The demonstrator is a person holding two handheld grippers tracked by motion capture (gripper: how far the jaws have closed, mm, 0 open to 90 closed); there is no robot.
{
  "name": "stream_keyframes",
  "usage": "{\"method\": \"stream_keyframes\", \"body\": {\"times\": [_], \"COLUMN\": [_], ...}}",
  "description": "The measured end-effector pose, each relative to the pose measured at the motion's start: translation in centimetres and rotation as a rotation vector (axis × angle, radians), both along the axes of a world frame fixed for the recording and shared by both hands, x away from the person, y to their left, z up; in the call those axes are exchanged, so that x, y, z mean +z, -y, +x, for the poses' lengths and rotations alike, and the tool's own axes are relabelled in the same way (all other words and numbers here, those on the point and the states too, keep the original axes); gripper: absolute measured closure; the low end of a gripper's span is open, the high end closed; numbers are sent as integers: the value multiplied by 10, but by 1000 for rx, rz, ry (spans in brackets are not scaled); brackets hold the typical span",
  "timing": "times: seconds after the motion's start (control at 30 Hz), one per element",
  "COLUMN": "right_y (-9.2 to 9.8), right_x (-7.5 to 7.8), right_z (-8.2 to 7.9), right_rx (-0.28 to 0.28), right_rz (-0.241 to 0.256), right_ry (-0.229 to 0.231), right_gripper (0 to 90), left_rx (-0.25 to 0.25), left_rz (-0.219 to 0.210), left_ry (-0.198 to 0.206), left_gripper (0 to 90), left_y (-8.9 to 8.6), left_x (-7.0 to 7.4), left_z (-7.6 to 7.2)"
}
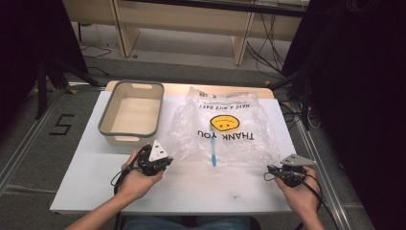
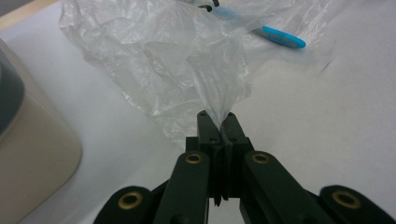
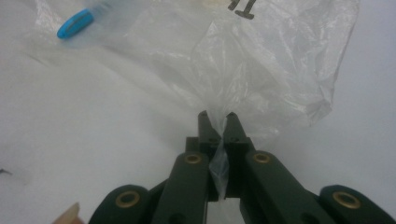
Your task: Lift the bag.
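Two tongs pinching plastic bag near desk's front edge | left gripper on its left corner, right gripper on right | toothbrush inside between them, lengthwise toward me | I'd lift evenly.

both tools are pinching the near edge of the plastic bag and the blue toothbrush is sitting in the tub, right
Not quite. Both tools, left tool and right tool, do pinch the plastic bag at its near edge, but the blue toothbrush is not in the tub. The high view shows it lying at the bag, under the printed lettering, apart from the tub to its left.
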State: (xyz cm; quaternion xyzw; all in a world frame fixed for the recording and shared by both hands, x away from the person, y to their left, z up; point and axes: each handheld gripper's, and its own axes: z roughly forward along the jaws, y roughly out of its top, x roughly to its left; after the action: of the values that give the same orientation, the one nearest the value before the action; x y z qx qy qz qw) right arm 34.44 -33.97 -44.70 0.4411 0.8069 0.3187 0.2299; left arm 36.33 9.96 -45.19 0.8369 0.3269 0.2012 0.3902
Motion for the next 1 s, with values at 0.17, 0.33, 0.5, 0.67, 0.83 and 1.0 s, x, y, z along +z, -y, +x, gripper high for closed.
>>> {"method": "stream_keyframes", "body": {"times": [0.17, 0.33, 0.5, 0.67, 0.83, 1.0], "right_y": [4, 6, 5, 6, 7, 9], "right_x": [5, 11, 14, 19, 23, 26], "right_z": [-1, -2, -3, -4, -5, -5], "right_rx": [-36, -76, -89, -109, -130, -147], "right_rz": [8, 2, -20, -21, -18, -14], "right_ry": [44, 86, 113, 150, 176, 194], "right_gripper": [899, 899, 899, 900, 900, 899], "left_rx": [5, 0, -4, -7, -12, -15], "left_rz": [-20, -32, -48, -63, -77, -82], "left_ry": [51, 101, 146, 182, 201, 214], "left_gripper": [895, 895, 894, 894, 895, 894], "left_y": [0, 2, 4, 4, 5, 7], "left_x": [10, 20, 29, 38, 45, 50], "left_z": [-2, -5, -5, -5, -5, -5]}}
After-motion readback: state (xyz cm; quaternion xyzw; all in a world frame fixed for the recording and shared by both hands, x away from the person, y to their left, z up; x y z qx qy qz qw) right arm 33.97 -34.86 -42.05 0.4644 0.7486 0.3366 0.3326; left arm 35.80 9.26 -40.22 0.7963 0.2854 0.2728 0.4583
